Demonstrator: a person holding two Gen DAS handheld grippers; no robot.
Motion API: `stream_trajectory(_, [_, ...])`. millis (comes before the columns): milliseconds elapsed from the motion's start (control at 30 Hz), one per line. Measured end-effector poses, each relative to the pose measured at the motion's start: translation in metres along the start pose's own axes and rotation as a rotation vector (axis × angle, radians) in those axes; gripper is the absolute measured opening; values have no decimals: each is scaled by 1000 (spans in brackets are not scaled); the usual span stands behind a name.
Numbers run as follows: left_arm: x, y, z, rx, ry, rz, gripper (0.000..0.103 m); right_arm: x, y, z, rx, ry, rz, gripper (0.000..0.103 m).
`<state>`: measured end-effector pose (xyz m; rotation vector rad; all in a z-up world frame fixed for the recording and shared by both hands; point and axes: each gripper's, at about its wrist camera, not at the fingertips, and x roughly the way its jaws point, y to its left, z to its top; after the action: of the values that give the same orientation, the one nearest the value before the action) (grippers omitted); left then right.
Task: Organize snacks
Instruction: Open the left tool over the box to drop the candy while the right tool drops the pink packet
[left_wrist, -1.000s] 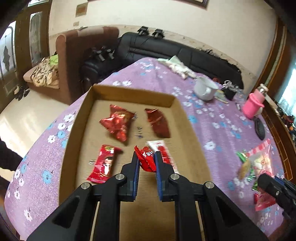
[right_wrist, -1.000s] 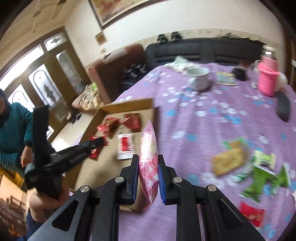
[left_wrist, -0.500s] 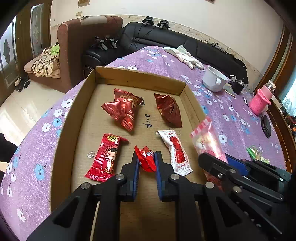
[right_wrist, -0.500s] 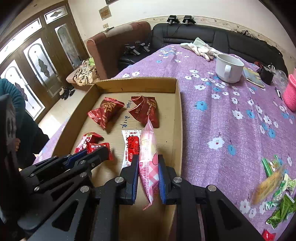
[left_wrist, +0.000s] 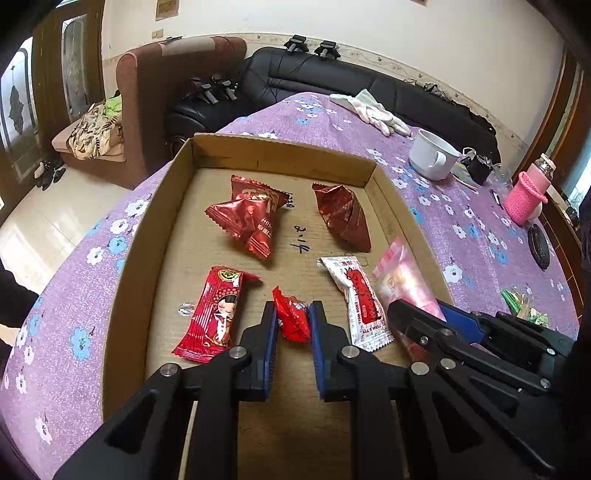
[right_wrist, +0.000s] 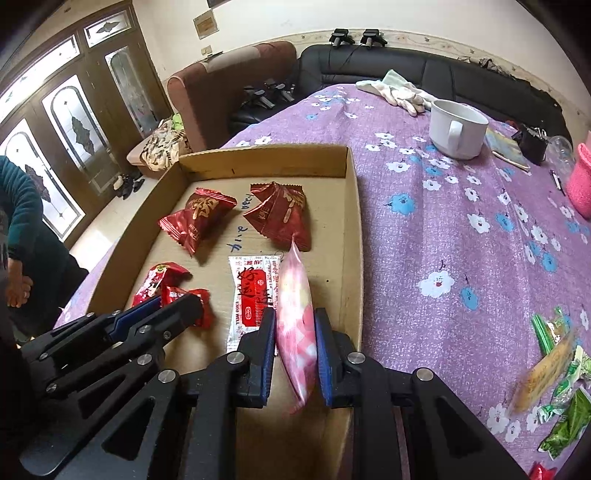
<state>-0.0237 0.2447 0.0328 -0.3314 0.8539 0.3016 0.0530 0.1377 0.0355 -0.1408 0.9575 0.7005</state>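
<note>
Right gripper now down over cardboard tray, near right wall, no longer out above table; pink snack packet ready for release. Clamped on packet, upright between pads. Left gripper pinching small red candy, tray floor at 6 o'clock.

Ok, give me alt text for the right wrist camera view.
The right gripper holds a pink snack packet upright over a cardboard tray of red-wrapped snacks on a purple flowered tablecloth. The left gripper reaches in beside it.
</note>
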Motion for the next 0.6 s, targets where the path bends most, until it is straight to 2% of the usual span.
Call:
stream_trajectory(133, [-2,2,0,-10,-8,-5,32,-8,-3,0,10,-15,11,24])
stream_trajectory(200, [-4,4,0,-17,-15,-16,35,-16,-6,-1,20,-29,24,24])
stream_trajectory(433, [-14,6,1,-31,-29,-26,38,-56,-30,-11,88,-74,81,25])
stream_trajectory(600, [-35,-8,-1,-2,-71,-35,38,-86,-49,-32,97,-107,110,26])
